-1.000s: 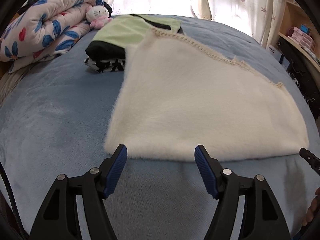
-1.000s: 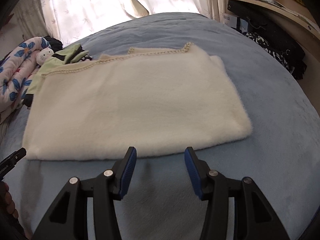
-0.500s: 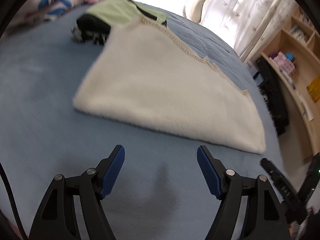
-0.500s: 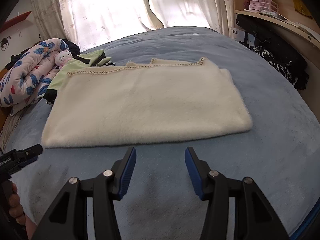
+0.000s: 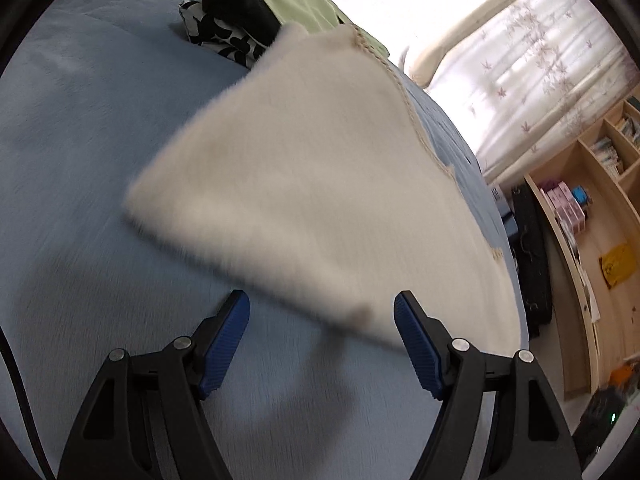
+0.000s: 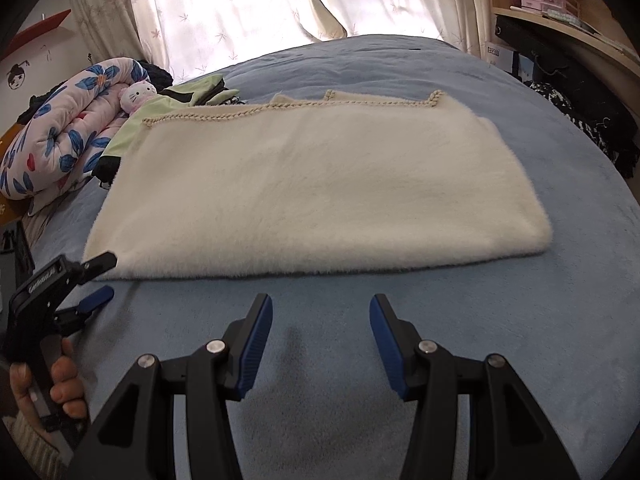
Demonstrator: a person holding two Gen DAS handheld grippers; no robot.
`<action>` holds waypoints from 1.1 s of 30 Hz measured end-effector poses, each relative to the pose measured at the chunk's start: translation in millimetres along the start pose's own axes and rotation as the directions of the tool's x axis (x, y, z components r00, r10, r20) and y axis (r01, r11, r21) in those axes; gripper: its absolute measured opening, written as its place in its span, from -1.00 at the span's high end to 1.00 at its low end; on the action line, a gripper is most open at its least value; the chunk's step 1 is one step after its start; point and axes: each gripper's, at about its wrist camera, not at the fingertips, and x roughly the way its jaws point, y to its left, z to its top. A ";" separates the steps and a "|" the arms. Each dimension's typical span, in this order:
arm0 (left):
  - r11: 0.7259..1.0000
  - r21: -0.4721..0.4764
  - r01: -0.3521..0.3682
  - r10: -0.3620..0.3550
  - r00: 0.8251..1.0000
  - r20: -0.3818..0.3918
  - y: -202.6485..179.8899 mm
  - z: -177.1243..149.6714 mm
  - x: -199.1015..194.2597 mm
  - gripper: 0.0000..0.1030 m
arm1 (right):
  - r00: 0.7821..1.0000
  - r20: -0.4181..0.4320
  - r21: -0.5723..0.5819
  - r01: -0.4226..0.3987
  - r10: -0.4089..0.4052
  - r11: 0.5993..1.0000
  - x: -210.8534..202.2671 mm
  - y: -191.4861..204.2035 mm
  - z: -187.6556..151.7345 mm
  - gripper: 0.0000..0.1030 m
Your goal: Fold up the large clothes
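Lying flat on the blue bed (image 6: 460, 340), the cream fleece garment (image 6: 320, 184) is already folded into a long rectangle, its braided trim along the far edge, partly overlapping the stack of folded clothes (image 5: 256, 16) at its left end. Left hand-held gripper (image 5: 322, 340) and right hand-held gripper (image 6: 321, 336) hover just short of the near edge, jaws spread, holding nothing. Judged from this, a crosswise fold remains

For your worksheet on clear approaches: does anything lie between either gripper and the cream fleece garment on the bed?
Nothing visible does. Only bare blue bedspread separates the open right gripper and left gripper from the cream garment.
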 end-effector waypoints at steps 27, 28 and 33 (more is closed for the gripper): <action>0.876 0.465 -0.127 -0.095 0.901 0.424 -153.3 34.1 -21.7 0.67 | 1.000 -0.007 -0.134 0.029 -0.030 0.990 122.5 48.1 109.1 0.72; 0.860 0.496 -0.124 -0.113 0.900 0.420 -169.0 31.1 -22.1 0.67 | 1.000 -0.018 -0.111 -0.008 0.006 0.994 119.7 41.9 109.6 0.71; 0.765 0.633 -0.115 -0.189 0.900 0.392 -241.1 12.2 -14.3 0.67 | 0.989 -0.043 0.063 -0.139 0.142 0.988 85.3 -12.2 107.9 0.73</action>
